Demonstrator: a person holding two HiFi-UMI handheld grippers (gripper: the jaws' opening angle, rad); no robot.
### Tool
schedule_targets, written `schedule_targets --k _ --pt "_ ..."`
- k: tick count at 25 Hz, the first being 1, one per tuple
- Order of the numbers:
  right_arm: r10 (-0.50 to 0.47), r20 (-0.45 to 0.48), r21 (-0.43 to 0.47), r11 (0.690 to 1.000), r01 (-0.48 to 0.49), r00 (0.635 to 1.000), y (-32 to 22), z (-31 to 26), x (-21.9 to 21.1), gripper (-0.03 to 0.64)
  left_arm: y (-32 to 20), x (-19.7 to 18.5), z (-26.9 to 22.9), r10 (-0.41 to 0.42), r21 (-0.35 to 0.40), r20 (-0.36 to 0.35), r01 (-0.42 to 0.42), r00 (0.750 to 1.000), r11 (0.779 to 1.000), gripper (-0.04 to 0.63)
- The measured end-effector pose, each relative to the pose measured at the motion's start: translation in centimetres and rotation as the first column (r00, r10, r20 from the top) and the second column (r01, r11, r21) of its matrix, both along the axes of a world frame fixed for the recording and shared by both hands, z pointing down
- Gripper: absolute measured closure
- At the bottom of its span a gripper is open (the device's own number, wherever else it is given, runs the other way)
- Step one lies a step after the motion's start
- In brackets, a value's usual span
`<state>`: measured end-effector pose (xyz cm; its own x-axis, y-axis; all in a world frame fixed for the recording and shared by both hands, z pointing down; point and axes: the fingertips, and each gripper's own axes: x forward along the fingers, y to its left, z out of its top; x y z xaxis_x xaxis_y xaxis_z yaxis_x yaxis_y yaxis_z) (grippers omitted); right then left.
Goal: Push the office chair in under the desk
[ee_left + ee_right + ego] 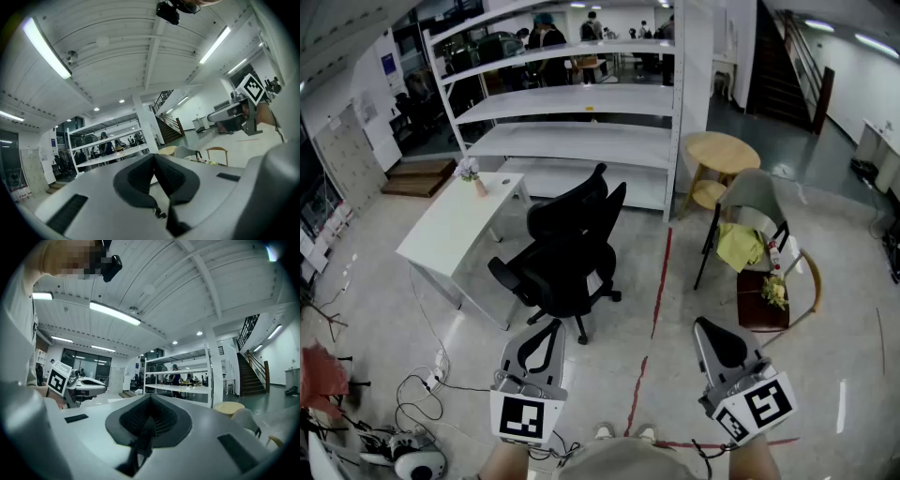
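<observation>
Down at the bottom of the head view, the left gripper [549,330] has its jaws pressed together on nothing, and its own view confirms that, the pads meeting with only the room beyond. The right gripper [709,330], bottom right, is the same: jaws together and empty. Both hang low, well short of anything. Just past them, centre frame, stands the chair [567,248], black, on its wheeled base, turned at an angle with its backrest toward the upper right. It sits out in the open floor, just beside the near right corner of the desk [450,230], not tucked beneath it. The white desk runs off to the upper left, and behind it rises the shelf [572,141]. So the job looks unstarted: neither gripper touches the chair. What is left is likely everything: reach it, square it to the desk, roll it under.
</observation>
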<state>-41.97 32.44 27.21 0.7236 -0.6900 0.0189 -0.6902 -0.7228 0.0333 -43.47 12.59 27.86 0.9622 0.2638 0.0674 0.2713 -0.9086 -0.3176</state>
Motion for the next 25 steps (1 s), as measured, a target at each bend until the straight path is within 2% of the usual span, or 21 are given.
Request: schedule_targets --k 18,22,25 --pt "-0.004 0.008 0.032 0.999 0.003 1.0 5.6 1.0 0.3 0.611 4.2 0.4 0.7 -0.033 0.029 -0.01 0.034 0.999 0.999 0.589" --pt "0.004 -0.01 0.025 1.0 -0.004 1.0 7.2 0.8 0.4 0.611 5.5 0.4 0.4 -0.04 0.012 -0.026 0.04 0.999 0.999 0.589" --pt "0.01 -0.014 0.027 1.0 -0.01 1.0 7.9 0.7 0.7 0.611 6.0 0.3 0.6 -0.042 0.035 -0.024 0.042 0.999 0.998 0.589"
